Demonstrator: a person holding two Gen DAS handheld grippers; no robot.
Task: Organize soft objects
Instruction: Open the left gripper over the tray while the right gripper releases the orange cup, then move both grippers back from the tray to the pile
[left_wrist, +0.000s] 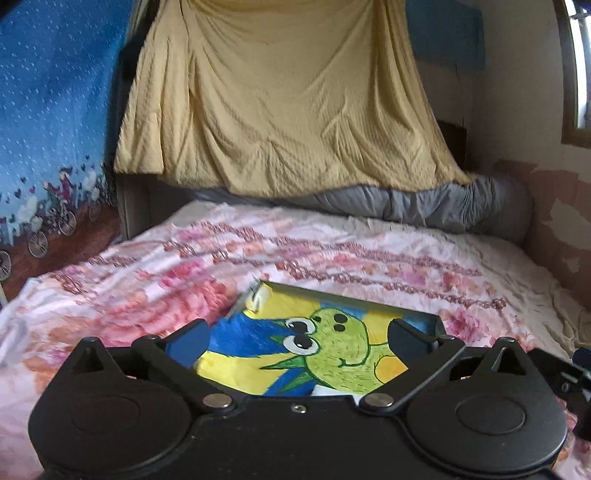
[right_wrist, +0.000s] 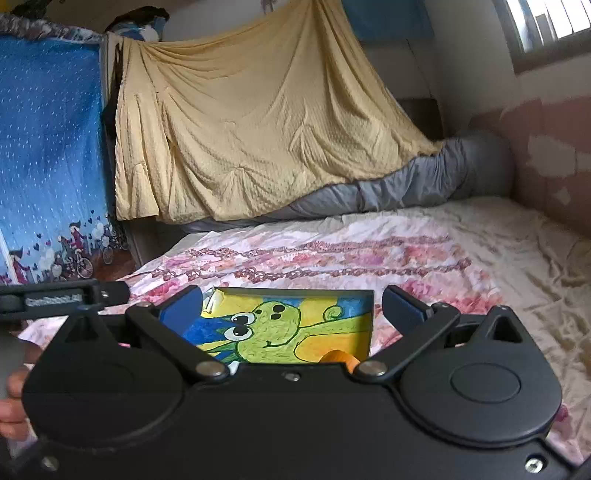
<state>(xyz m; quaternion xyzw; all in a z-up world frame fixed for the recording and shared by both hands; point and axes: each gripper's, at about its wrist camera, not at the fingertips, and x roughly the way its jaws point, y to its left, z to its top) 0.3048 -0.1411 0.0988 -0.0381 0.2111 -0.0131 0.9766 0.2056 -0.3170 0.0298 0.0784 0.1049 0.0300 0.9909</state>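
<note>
A shallow box (left_wrist: 325, 354) painted with a green cartoon creature on yellow and blue lies on the floral bedspread (left_wrist: 147, 280). It also shows in the right wrist view (right_wrist: 288, 325). My left gripper (left_wrist: 299, 338) is open above the box, fingers spread on either side of the picture. My right gripper (right_wrist: 291, 304) is open too, hovering over the same box. A small orange thing (right_wrist: 338, 357) peeks out at the box's near edge. The left gripper's body (right_wrist: 55, 297) shows at the left of the right wrist view.
A yellow blanket (left_wrist: 280, 103) hangs over the head of the bed. A grey bolster pillow (left_wrist: 436, 206) lies along the back. A blue printed curtain (left_wrist: 48, 122) hangs at left. A peeling pink wall (right_wrist: 554, 147) and a window (right_wrist: 546, 22) stand at right.
</note>
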